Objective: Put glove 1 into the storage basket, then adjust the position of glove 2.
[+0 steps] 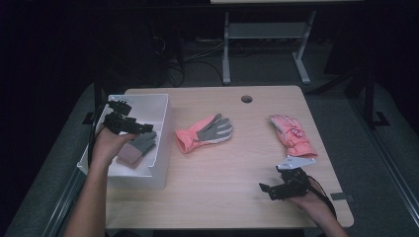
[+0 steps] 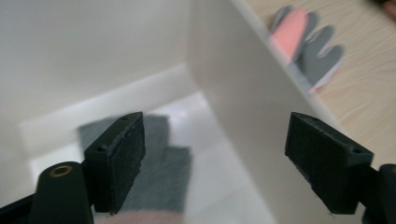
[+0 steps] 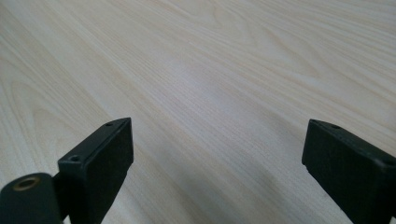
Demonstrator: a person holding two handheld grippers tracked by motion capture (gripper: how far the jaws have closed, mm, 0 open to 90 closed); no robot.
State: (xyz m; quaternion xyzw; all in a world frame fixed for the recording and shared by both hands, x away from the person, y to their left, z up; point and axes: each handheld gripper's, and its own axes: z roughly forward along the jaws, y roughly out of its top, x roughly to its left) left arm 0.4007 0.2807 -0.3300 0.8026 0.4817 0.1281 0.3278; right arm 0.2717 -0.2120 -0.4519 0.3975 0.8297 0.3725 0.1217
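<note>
I count three gloves: one grey glove lying in the white bin, two pink gloves on the table. My left gripper hangs wide open and empty above the bin; my right gripper is open too, empty.

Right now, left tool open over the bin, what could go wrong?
1. The left tool hangs close to the white bin wall; swinging toward the table could clip it.
2. The grey glove lies loose in the bin, so it could snag a pad.
3. The two pink gloves lie apart on the table, needing separate reaches.
</note>
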